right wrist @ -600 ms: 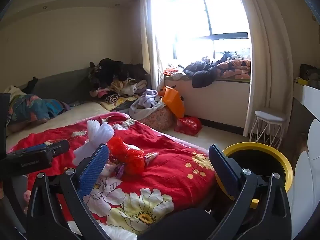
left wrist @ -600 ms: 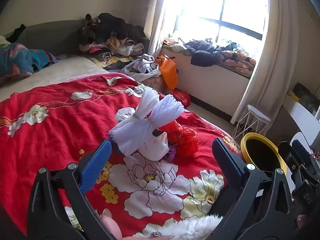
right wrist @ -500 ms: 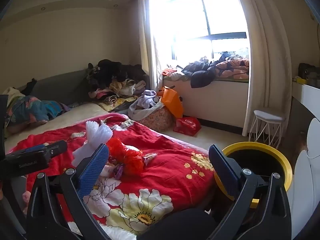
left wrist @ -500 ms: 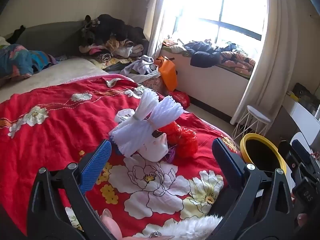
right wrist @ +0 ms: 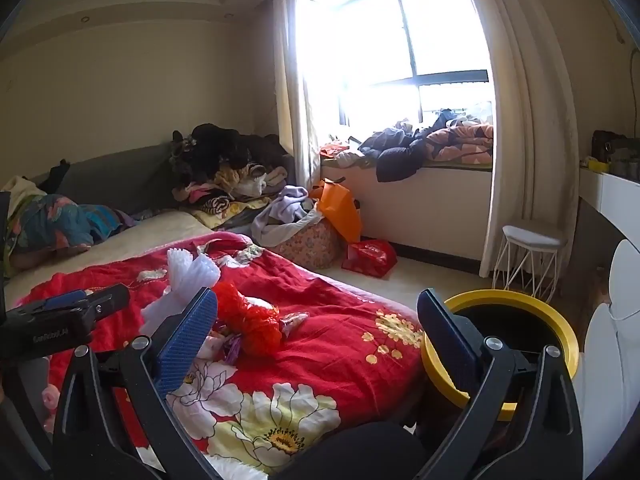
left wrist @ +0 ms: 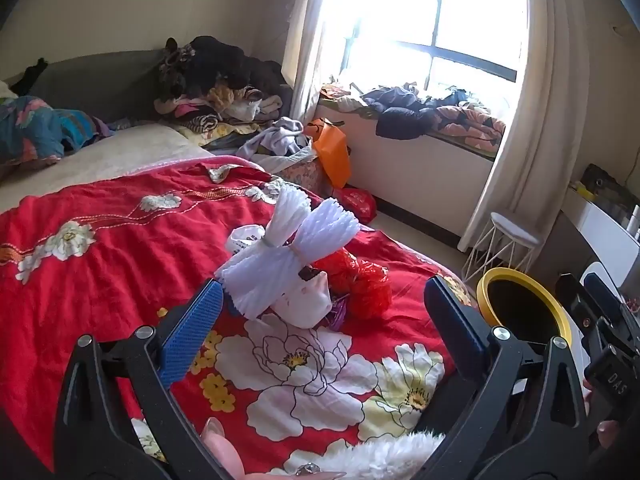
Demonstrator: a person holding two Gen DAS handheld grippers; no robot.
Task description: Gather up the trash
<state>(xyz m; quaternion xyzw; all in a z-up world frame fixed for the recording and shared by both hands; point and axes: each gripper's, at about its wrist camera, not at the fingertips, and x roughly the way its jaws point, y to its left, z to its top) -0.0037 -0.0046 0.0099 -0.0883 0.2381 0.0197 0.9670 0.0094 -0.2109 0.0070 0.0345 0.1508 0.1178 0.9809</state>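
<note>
A heap of trash lies on the red flowered bedspread point(left wrist: 100, 272): white foam netting bundles point(left wrist: 286, 258), a crumpled white paper bag point(left wrist: 306, 304), a red plastic bag point(left wrist: 360, 280) and a purple wrapper. In the right wrist view the foam point(right wrist: 188, 276) and red bag point(right wrist: 248, 320) show left of centre. A yellow-rimmed black trash bin point(left wrist: 520, 312) stands on the floor by the bed's right corner, also in the right wrist view point(right wrist: 516, 336). My left gripper point(left wrist: 324, 324) is open and empty, just short of the heap. My right gripper point(right wrist: 316, 328) is open and empty, between heap and bin.
Piled clothes point(left wrist: 216, 80) lie at the bed's head. An orange bag point(left wrist: 332, 152), a patterned basket point(right wrist: 308, 240) and a red bag point(right wrist: 368, 256) sit on the floor by the window seat point(left wrist: 420, 168). A white wire stool point(right wrist: 528, 256) stands by the curtain.
Both views have shifted very slightly; the grippers stay open and the heap has not moved.
</note>
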